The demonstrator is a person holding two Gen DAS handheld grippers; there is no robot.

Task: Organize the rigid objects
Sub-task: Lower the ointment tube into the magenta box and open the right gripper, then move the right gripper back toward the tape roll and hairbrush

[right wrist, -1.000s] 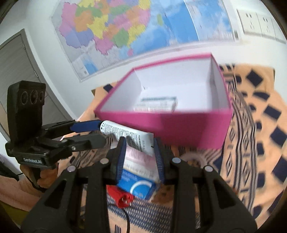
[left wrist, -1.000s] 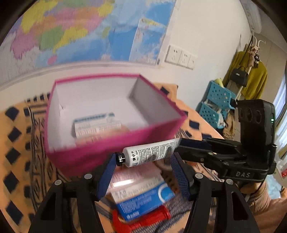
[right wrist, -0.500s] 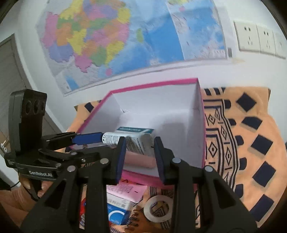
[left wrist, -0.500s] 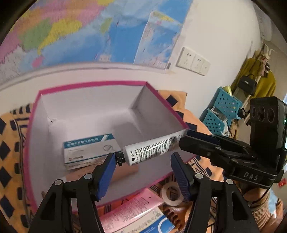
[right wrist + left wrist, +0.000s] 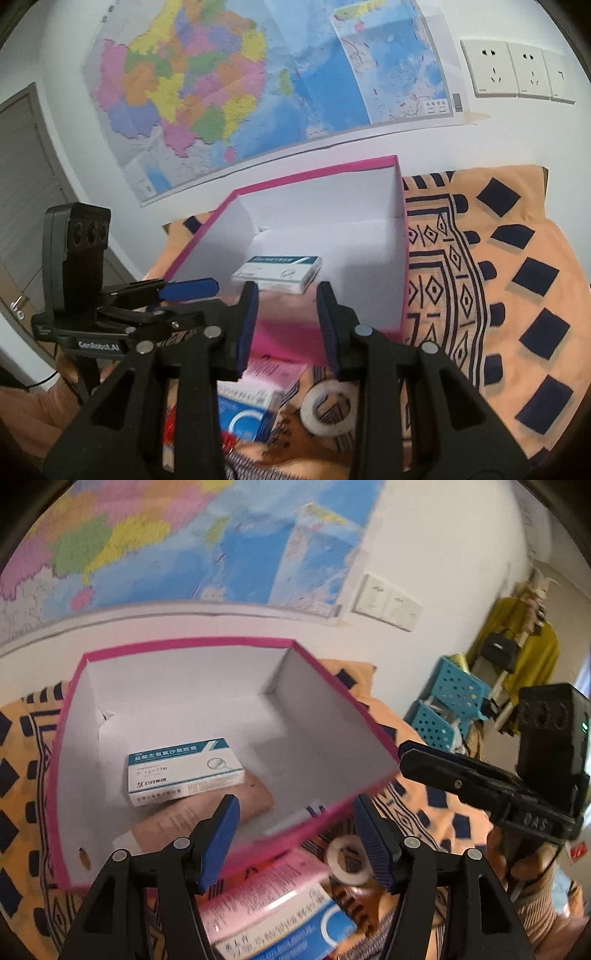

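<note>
A pink box with white inside (image 5: 325,679) (image 5: 402,258) stands on the patterned cloth. In it lie a white and teal medicine box (image 5: 184,770) (image 5: 277,273), a peach pack (image 5: 207,814) under it, and the white tube (image 5: 295,819), blurred, by the near wall. My left gripper (image 5: 295,838) is open and empty above the box's near edge. My right gripper (image 5: 288,325) is open and empty over the near wall; it shows in the left wrist view (image 5: 461,775).
In front of the box lie a pink and a blue medicine box (image 5: 280,908) (image 5: 255,398), a tape roll (image 5: 347,854) (image 5: 328,408) and a red item (image 5: 173,424). A map and sockets (image 5: 517,70) hang on the wall. Blue baskets (image 5: 447,705) stand at the right.
The white tube was held in my right gripper over the box. The gripper has opened and the tube has dropped into the box near its front wall.
</note>
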